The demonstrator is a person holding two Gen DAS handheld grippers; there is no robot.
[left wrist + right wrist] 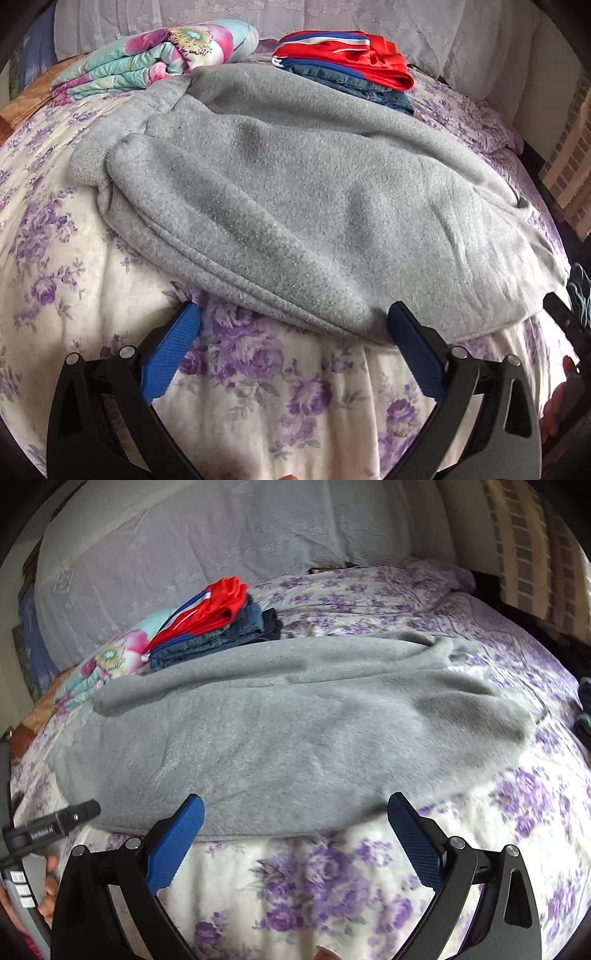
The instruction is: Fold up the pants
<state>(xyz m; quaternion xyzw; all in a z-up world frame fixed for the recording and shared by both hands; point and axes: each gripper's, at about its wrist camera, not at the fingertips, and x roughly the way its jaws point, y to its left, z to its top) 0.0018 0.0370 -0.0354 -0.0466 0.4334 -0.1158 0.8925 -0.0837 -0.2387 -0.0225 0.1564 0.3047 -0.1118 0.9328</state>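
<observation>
Left wrist: floral bedsheet (258, 387) under grey pants (295, 221) | both grippers' fingers spread

Bed (74, 266): I see a white sheet with purple flowers | grey pants (295, 221) spread across its middle | folded floral quilt (159, 62) at far left | stack of folded clothes (347, 70), red on top, beside the quilt.

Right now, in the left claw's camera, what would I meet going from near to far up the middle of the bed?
Open left claw → purple-flowered white bedspread → grey fleece pants lying flat → folded pile of red shorts over blue jeans → pale lace curtain.
</observation>
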